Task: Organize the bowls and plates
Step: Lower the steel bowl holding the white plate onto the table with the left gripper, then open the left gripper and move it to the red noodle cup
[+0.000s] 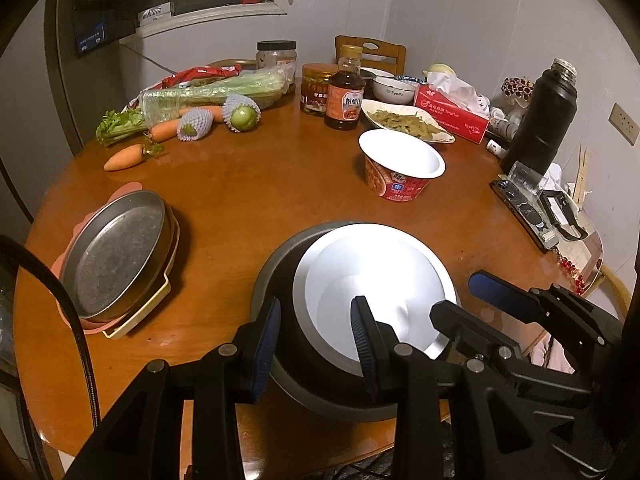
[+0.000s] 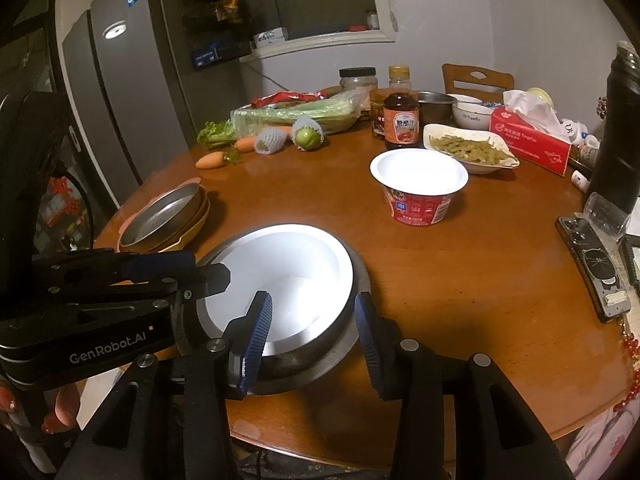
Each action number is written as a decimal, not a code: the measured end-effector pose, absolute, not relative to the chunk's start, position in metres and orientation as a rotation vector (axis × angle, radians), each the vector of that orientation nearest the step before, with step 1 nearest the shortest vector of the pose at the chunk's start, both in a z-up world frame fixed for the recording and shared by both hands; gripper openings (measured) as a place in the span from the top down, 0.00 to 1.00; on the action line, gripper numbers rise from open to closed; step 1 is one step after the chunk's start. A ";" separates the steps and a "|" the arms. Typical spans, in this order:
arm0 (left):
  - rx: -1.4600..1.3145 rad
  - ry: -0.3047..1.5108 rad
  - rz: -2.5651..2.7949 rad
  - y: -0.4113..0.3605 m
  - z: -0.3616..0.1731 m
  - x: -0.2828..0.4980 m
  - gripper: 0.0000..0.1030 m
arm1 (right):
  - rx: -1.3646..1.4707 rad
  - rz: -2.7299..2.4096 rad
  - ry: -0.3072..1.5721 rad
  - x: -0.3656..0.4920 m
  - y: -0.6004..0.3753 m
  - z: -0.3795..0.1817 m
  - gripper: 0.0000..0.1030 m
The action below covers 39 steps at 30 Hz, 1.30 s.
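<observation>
Two nested steel bowls point(image 1: 376, 280) point(image 2: 280, 276) sit at the near edge of the round wooden table point(image 1: 248, 188). My left gripper point(image 1: 316, 344) is open with its fingers straddling the near-left rim of the outer bowl. My right gripper point(image 2: 308, 336) is open, its fingers either side of the bowls' near-right rim; it also shows in the left wrist view point(image 1: 472, 300). A stack of shallow metal plates point(image 1: 116, 252) point(image 2: 168, 220) rests on a pink mat at the left. A red instant-noodle bowl point(image 1: 400, 164) point(image 2: 418, 186) stands mid-table.
At the back lie carrots point(image 1: 124, 158), celery point(image 1: 216, 90), wrapped fruit point(image 1: 242, 114), a sauce bottle point(image 1: 346, 92), jars, a plate of greens point(image 1: 408, 122), a white bowl point(image 1: 394, 88) and a tissue box point(image 1: 452, 114). A black flask point(image 1: 544, 116) and phone point(image 2: 596, 264) are right.
</observation>
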<state>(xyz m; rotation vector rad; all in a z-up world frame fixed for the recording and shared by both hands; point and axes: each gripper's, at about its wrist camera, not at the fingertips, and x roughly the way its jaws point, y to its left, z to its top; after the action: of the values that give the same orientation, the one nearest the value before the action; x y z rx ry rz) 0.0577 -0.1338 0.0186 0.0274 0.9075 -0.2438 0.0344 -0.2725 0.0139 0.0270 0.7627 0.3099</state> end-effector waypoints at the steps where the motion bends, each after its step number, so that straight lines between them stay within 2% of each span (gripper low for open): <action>1: 0.029 0.905 -0.242 -0.134 0.020 0.057 0.64 | 0.029 0.308 0.760 0.034 -0.274 0.015 0.57; 8: 0.041 0.885 -0.246 -0.137 0.025 0.053 0.62 | 0.050 0.289 0.747 0.034 -0.282 0.018 0.52; 28: 0.028 0.841 -0.270 -0.136 0.032 0.052 0.56 | 0.088 0.241 0.740 0.038 -0.294 0.016 0.50; 33: 0.018 0.836 -0.279 -0.134 0.032 0.056 0.55 | 0.096 0.223 0.733 0.040 -0.297 0.017 0.46; 39: 0.013 0.827 -0.291 -0.134 0.033 0.061 0.55 | 0.108 0.203 0.723 0.042 -0.302 0.020 0.45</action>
<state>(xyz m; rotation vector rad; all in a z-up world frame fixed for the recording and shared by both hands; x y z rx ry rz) 0.0613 -0.1340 0.0334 0.0133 0.8272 -0.2906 0.0418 -0.3018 0.0198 0.1076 0.7226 0.2031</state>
